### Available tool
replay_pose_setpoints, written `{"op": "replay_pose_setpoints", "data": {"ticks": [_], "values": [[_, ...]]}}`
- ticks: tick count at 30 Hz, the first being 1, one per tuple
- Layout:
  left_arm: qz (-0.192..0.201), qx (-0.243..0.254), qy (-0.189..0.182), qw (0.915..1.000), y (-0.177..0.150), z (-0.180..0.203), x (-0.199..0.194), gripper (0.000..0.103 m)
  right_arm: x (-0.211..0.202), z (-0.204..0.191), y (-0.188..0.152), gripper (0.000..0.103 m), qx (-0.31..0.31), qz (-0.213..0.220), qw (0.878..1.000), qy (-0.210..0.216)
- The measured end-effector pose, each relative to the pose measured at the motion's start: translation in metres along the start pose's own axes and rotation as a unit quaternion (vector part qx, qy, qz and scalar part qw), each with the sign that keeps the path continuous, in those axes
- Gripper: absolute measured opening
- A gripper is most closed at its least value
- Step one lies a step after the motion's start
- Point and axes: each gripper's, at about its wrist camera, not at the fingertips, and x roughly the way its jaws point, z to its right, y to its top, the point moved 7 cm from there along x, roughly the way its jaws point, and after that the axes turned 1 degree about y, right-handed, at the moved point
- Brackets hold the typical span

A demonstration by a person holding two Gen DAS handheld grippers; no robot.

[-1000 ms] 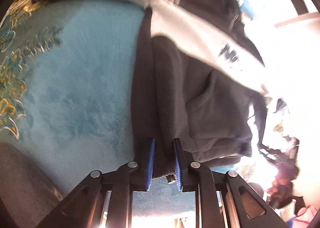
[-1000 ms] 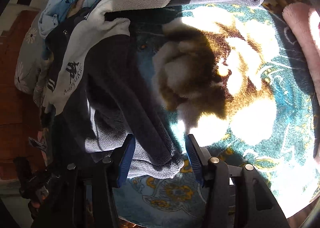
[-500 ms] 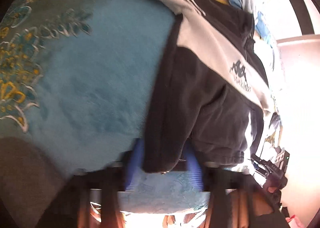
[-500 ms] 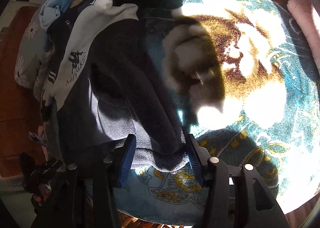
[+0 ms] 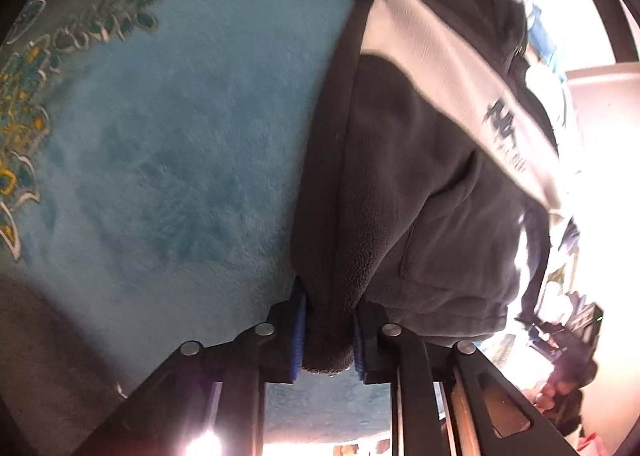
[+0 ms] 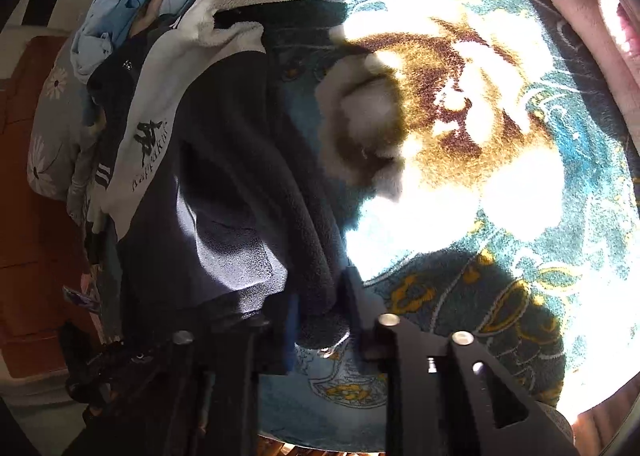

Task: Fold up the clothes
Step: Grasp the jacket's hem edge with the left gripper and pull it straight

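Teal floral blanket is carrying the dark fleece jacket | left gripper and right gripper jaws are pinching its hem | step, judging: lifting hem to fold | next is needing even tension, level carrying.

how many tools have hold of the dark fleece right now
2. The left tool is shut on the dark fleece at its hem, over the blue blanket. The right tool grips another hem corner.
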Motion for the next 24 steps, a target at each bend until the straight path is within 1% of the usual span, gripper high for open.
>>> {"op": "replay_pose_setpoints", "data": {"ticks": [2,4,5,7,8,11,13,14,16,18,20,22,23,24], "values": [[0.017,0.004,-0.019,0.9997,0.005,0.006,-0.022,0.018,-0.011,-0.009,0.0,0.015,-0.017,0.01,1.0,0.008],[0.031,0.019,-0.034,0.9987,0.008,0.012,-0.046,0.017,-0.032,-0.021,-0.003,0.014,-0.036,0.031,0.999,0.023],[0.031,0.024,-0.028,0.9989,0.006,0.01,-0.05,0.017,-0.044,-0.027,-0.007,0.014,-0.044,0.042,0.998,0.036],[0.022,0.033,-0.002,0.9992,0.0,0.002,-0.05,0.017,-0.06,-0.032,-0.02,0.013,-0.065,0.049,0.996,0.045],[0.018,0.037,0.011,0.9991,-0.003,-0.003,-0.051,0.017,-0.06,-0.034,-0.029,0.013,-0.078,0.041,0.995,0.04],[0.006,0.051,0.05,0.9974,-0.011,-0.015,-0.052,0.017,-0.038,-0.026,-0.052,0.012,-0.098,-0.001,0.995,0.001],[-0.001,0.062,0.076,0.9952,-0.019,-0.021,-0.053,0.016,-0.027,-0.02,-0.062,0.012,-0.087,-0.02,0.996,-0.004],[-0.003,0.071,0.088,0.9936,-0.025,-0.02,-0.053,0.015,-0.026,-0.022,-0.065,0.012,-0.087,-0.022,0.996,-0.003],[-0.007,0.083,0.111,0.9903,-0.027,-0.021,-0.05,0.015,-0.028,-0.026,-0.071,0.012,-0.102,-0.023,0.994,-0.01],[-0.01,0.094,0.134,0.9865,-0.026,-0.021,-0.047,0.015,-0.023,-0.025,-0.072,0.012,-0.117,-0.033,0.992,-0.037],[-0.013,0.104,0.157,0.9821,-0.026,-0.021,-0.044,0.015,-0.012,-0.025,-0.065,0.012,-0.11,-0.046,0.992,-0.048],[-0.032,0.101,0.169,0.9799,-0.026,-0.024,-0.03,0.015,0.009,-0.054,-0.051,0.012,-0.109,-0.055,0.991,-0.063],[-0.04,0.096,0.176,0.9789,-0.026,-0.027,-0.023,0.015,0.015,-0.064,-0.06,0.012,-0.111,-0.057,0.99,-0.068],[-0.041,0.093,0.179,0.9786,-0.025,-0.029,-0.019,0.015,0.019,-0.065,-0.069,0.012,-0.113,-0.058,0.989,-0.073]]}}
